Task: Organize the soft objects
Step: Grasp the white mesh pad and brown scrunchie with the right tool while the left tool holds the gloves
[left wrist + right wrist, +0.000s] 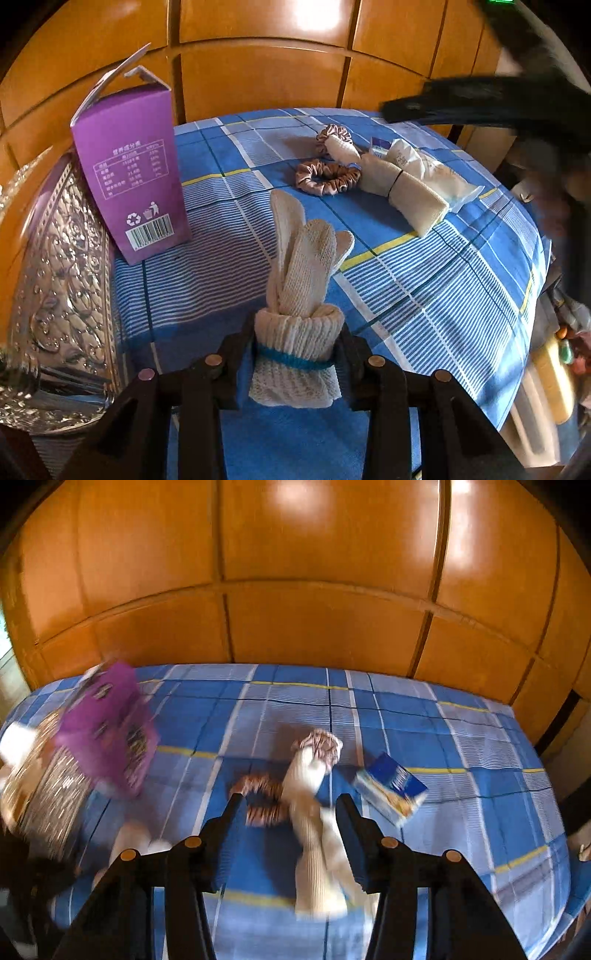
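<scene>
My left gripper (297,354) is shut on a white knitted glove bundle (299,295) with a blue band, held above the blue checked cloth (424,288). Further back on the cloth lie two pinkish-brown scrunchies (325,177), a rolled beige towel (391,177) tied with a black band, and a white packet (432,170). My right gripper (291,830) is open above the beige towel (314,830), which lies between its fingers; the view is blurred. One scrunchie (258,797) lies just left of the towel, another (321,746) at its far end.
A tall purple carton (136,173) stands open at the left of the cloth, beside an embossed silver tin (59,280). A blue-and-white packet (391,782) lies right of the towel. Orange wood panels (314,590) rise behind the table. My right arm shows dark at upper right (480,103).
</scene>
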### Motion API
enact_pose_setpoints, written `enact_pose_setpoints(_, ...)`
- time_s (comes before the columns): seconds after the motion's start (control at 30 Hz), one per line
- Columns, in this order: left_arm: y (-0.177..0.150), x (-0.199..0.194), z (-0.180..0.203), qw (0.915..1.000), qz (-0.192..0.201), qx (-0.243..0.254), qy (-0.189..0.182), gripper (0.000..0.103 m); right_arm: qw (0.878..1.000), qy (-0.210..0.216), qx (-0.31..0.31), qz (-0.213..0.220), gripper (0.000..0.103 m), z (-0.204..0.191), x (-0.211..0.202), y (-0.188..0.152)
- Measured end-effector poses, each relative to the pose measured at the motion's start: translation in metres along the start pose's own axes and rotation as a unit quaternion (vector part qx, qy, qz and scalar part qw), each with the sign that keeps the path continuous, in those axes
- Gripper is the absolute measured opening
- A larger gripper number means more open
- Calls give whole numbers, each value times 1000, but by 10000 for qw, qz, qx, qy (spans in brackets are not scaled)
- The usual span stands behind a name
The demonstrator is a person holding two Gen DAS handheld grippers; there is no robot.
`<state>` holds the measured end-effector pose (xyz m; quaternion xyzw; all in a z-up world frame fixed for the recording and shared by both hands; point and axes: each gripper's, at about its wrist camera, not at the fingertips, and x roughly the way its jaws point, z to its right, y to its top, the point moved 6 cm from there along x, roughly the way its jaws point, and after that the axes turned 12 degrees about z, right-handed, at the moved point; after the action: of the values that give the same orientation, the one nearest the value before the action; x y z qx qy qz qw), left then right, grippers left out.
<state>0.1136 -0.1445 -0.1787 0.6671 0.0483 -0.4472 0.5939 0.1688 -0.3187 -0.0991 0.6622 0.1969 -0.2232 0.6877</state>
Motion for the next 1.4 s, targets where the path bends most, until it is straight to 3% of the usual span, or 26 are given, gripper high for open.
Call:
enact_pose_setpoints(0.23,1,-1,0,9999,52,-74,-55,37,9898,-69,1048,-966,53,25,96,0)
enact_pose_setpoints(0.37,0,-2,-1,9998,54,-133,-106,37,9852,-298,1022,-1340,52,28,128,-5)
enact_pose_setpoints(0.4,0,-2,-1,9998,56,-138,-113,37,9848,-283,1003,-1392,35,27,132,-6)
enact_pose_setpoints(0.47,0,-2,-1,9998,58,-140,-118,37,9851,-301,851,-1465,32,23,138,-9)
enact_pose_setpoints(0.63,0,-2,-1,9998,60,-153,-106,37,9949,-86,601,-807,30,13,104,12)
enact_pose_setpoints(0.77,0,-1,-2,9997,44,-213,-100,37,9978,495,311,-297,30,-1,45,29)
enact_pose_setpoints(0.87,0,-1,-3,9996,21,-249,-93,37,9954,932,154,-169,30,-12,1,23)
enact_pose_setpoints(0.93,1,0,-3,9995,-28,-295,-90,37,9936,1101,142,-212,30,-17,-20,13)
enact_pose_setpoints(1.07,4,3,-4,9990,-216,-381,-60,37,9888,1353,206,-600,30,-25,-56,-44)
enact_pose_setpoints(1.2,15,5,0,9982,-413,-426,28,36,9827,1483,294,-1065,30,-37,-66,-103)
enact_pose_setpoints(1.33,39,7,10,9990,-326,-295,10,36,9786,1339,446,-1496,30,-47,-56,-151)
enact_pose_setpoints(1.4,61,11,15,9992,-253,-308,-13,35,9812,1286,521,-1344,30,-48,-53,-153)
